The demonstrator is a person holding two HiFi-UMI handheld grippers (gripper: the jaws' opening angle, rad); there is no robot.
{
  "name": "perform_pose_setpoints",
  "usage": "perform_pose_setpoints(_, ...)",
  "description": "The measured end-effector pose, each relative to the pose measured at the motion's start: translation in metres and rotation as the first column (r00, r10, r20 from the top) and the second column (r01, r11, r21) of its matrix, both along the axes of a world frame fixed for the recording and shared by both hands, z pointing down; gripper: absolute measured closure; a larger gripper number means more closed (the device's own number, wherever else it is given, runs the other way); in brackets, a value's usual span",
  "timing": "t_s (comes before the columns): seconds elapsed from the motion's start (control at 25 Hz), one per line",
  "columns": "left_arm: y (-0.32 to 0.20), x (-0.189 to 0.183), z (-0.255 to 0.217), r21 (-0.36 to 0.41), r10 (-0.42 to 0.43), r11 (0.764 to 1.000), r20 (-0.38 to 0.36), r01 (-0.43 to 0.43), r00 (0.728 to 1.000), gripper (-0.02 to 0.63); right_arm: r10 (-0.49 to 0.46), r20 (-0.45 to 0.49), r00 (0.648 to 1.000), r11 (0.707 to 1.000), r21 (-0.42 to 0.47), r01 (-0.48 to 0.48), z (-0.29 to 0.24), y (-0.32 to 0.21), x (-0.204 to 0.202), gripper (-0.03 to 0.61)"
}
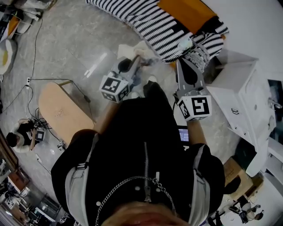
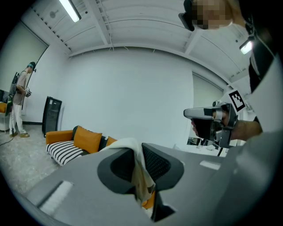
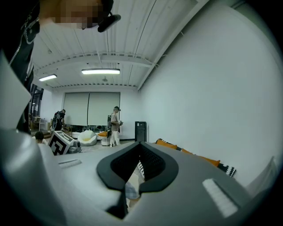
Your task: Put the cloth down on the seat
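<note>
A cream cloth (image 1: 143, 50) hangs pinched in my left gripper (image 1: 135, 59), over the floor just in front of the sofa. In the left gripper view the jaws of this gripper (image 2: 139, 152) are shut on the cloth (image 2: 142, 181), which drapes over the tips and down between them. The sofa seat carries a black-and-white striped blanket (image 1: 154, 22) and an orange cushion (image 1: 185, 13); it lies low at the left in the left gripper view (image 2: 66, 143). My right gripper (image 1: 185, 62) is held beside the left one near the sofa's end, its tips (image 3: 139, 148) together; pale cloth shows beyond its gap.
A white cabinet (image 1: 243, 97) stands at the right, close to the right gripper. A rounded wooden board (image 1: 62, 108) and cables lie on the floor at the left. A person sits on the floor (image 1: 20, 137); others stand far off (image 3: 116, 126).
</note>
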State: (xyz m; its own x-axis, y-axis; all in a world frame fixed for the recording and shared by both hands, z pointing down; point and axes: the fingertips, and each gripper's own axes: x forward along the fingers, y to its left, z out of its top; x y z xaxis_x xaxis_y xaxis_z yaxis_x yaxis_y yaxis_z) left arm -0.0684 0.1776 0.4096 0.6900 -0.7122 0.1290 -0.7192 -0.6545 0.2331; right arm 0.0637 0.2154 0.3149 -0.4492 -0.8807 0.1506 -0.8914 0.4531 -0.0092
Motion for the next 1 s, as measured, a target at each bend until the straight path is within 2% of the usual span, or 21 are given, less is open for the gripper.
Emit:
perform_pose_setpoints(0.48,-0.063,0.028,-0.005,-0.019,-0.005,1.0,0.018,0.005,1.0,0.563,-0.046,-0.015,0.999,0.999,-0.007,0.046,-0.014,-0.08,0.024,0.575)
perform_pose_setpoints(1.0,-0.119,0.044,-0.005,-0.023,-0.063,0.998,0.026,0.063,0.998,0.563,-0.092,0.003,0.996,0.996,-0.02,0.092,-0.013,-0.138,0.043,0.575)
